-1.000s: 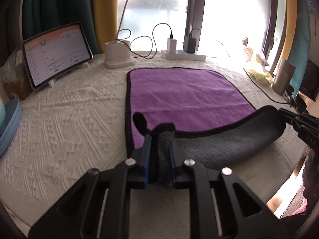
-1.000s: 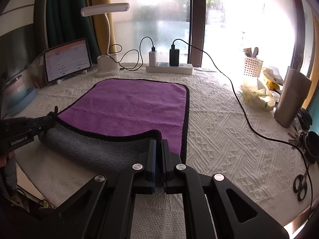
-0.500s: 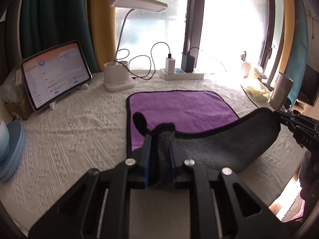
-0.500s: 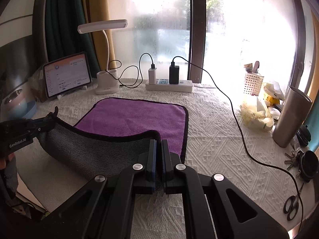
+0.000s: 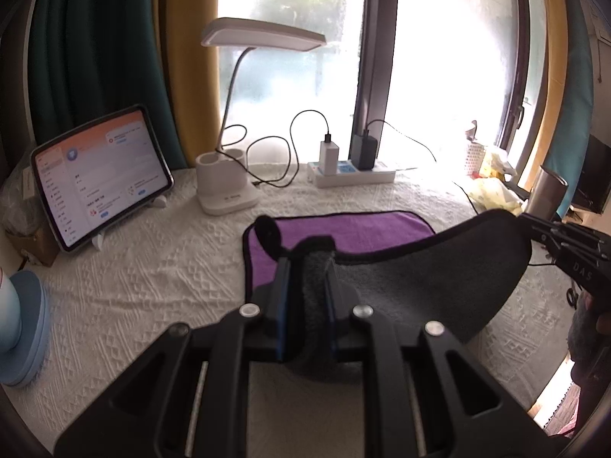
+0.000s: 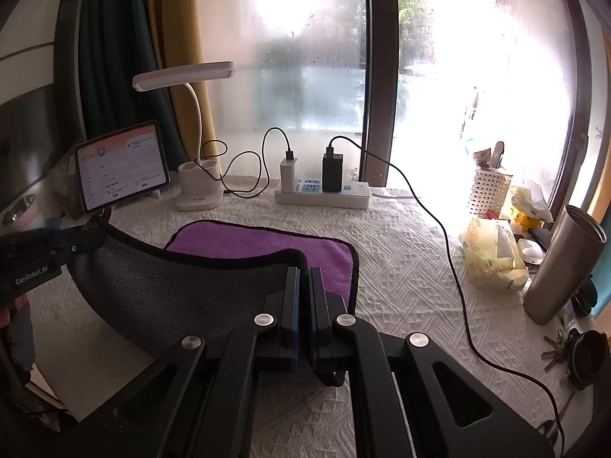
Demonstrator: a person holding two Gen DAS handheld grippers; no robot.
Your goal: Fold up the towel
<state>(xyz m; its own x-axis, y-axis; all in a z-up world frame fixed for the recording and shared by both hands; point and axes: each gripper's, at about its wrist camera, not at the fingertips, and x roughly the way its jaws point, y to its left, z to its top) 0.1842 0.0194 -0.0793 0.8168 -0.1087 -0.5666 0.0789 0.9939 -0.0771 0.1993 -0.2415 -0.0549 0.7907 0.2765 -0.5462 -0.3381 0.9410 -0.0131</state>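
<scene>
Towel (image 5: 427, 286) corners are pinched in both my claws, left gripper (image 5: 311, 267) and right gripper (image 6: 304, 278) each clamped tight on one near corner, so the grey underside hangs between them like a hammock. Far half lies purple-side up on the white tablecloth (image 6: 401, 259), just in front of the power strip (image 6: 324, 192) (lamp and tablet sit left of that). Lifting both corners evenly should keep the fold square.
</scene>
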